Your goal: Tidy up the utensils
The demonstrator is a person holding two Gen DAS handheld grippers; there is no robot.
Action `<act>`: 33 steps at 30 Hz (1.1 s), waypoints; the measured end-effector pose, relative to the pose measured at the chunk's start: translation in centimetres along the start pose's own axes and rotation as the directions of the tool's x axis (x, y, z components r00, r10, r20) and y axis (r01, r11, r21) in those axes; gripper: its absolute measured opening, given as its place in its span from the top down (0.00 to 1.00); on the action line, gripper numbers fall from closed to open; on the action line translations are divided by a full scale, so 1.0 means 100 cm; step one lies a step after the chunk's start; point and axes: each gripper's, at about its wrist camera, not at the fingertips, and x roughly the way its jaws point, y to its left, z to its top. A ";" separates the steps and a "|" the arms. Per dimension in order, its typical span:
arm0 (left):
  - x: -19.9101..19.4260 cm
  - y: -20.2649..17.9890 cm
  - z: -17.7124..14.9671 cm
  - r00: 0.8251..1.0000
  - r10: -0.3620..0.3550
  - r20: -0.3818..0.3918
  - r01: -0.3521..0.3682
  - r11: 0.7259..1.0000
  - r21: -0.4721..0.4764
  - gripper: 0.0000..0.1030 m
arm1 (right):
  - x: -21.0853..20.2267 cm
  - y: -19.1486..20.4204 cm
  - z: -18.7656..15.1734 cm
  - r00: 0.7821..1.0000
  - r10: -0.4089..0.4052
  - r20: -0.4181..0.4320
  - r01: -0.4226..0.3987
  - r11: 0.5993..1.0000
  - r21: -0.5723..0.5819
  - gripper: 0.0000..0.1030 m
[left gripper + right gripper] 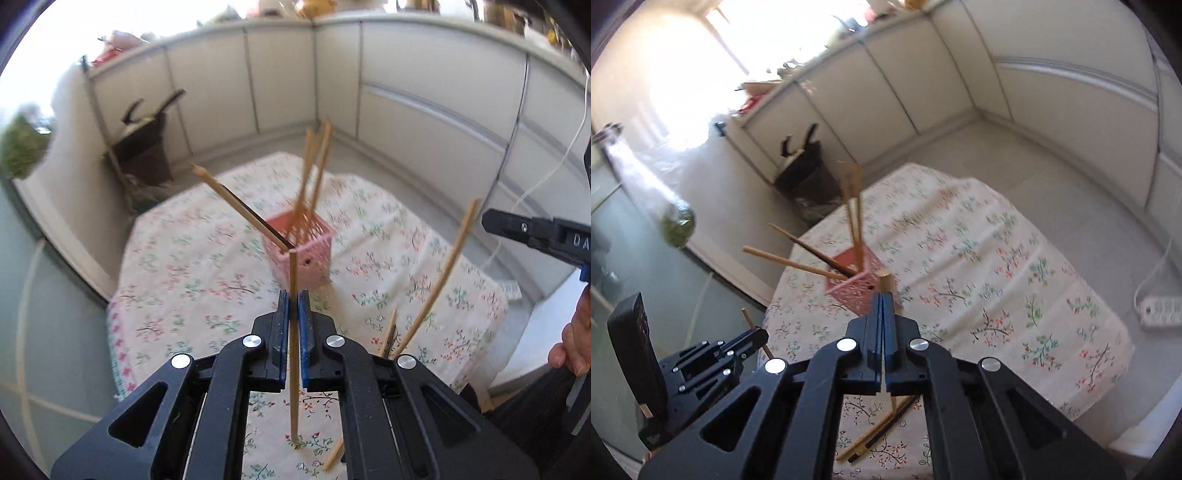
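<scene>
Pink basket (854, 291) holds four chopsticks (855, 221) (blurred).

A floral tablecloth (979, 258) covers the table; a white power strip (1160, 312) lies nearby.

Wood, plastic and printed cloth

Pale matt wooden chopsticks (293, 343) sit between the left gripper (294, 302)'s blue pads; ahead of them stands a pink perforated plastic basket (306, 258) on floral cloth (177, 280), wrinkled and matt. Gripper frames look black plastic with shiny metal pins.

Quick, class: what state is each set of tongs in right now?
Left tongs: closed on a wooden chopstick.
Right tongs: closed on another chopstick.
</scene>
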 end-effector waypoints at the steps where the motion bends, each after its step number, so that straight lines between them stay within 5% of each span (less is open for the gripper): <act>1: -0.006 0.002 0.000 1.000 0.004 0.014 -0.004 1.000 -0.010 0.96 | -0.004 0.004 0.000 1.000 0.009 0.007 -0.008 1.000 -0.011 1.00; 6: -0.024 0.008 0.006 0.997 0.002 0.072 0.001 0.999 -0.045 0.96 | -0.020 0.015 0.002 1.000 0.012 0.024 -0.011 0.999 -0.040 0.99; 9: -0.023 0.005 0.007 0.996 -0.016 0.083 0.020 0.999 -0.049 0.96 | -0.010 -0.006 0.008 0.998 -0.052 -0.048 0.054 0.997 0.047 0.98; 11: -0.022 0.004 0.007 0.996 -0.023 0.091 0.028 0.998 -0.058 0.96 | 0.019 -0.046 0.011 0.976 -0.067 -0.209 0.111 0.972 0.206 0.77; 12: -0.021 0.004 0.007 0.995 -0.026 0.097 0.032 0.998 -0.061 0.96 | 0.033 -0.067 0.011 0.964 -0.060 -0.259 0.137 0.948 0.288 0.49; 13: -0.020 0.004 0.007 0.994 -0.029 0.104 0.036 0.997 -0.064 0.96 | 0.049 -0.087 0.009 0.952 -0.057 -0.301 0.167 0.920 0.355 0.39; 17: -0.022 0.005 0.009 0.991 -0.039 0.128 0.048 0.997 -0.062 0.96 | 0.109 -0.144 0.000 0.899 -0.116 -0.422 0.323 0.826 0.462 0.39; 23: -0.024 0.010 0.007 0.988 -0.050 0.145 0.058 0.997 -0.055 0.96 | 0.169 -0.149 0.006 0.847 -0.186 -0.497 0.423 0.803 0.420 0.52; 26: -0.027 0.014 0.008 0.985 -0.058 0.161 0.069 0.996 -0.060 0.96 | 0.189 -0.145 0.013 0.820 -0.241 -0.519 0.474 0.795 0.380 0.64; 28: -0.029 0.016 0.009 0.983 -0.067 0.172 0.079 0.995 -0.065 0.96 | 0.204 -0.137 0.012 0.798 -0.233 -0.556 0.473 0.815 0.336 0.90; 31: -0.026 0.015 0.011 0.982 -0.074 0.172 0.087 0.994 -0.066 0.96 | 0.206 -0.130 0.012 0.815 -0.276 -0.509 0.476 0.820 0.318 0.91; 33: -0.026 0.014 0.013 0.982 -0.072 0.174 0.085 0.994 -0.068 0.96 | 0.199 -0.130 0.013 0.862 -0.231 -0.451 0.416 0.831 0.370 0.92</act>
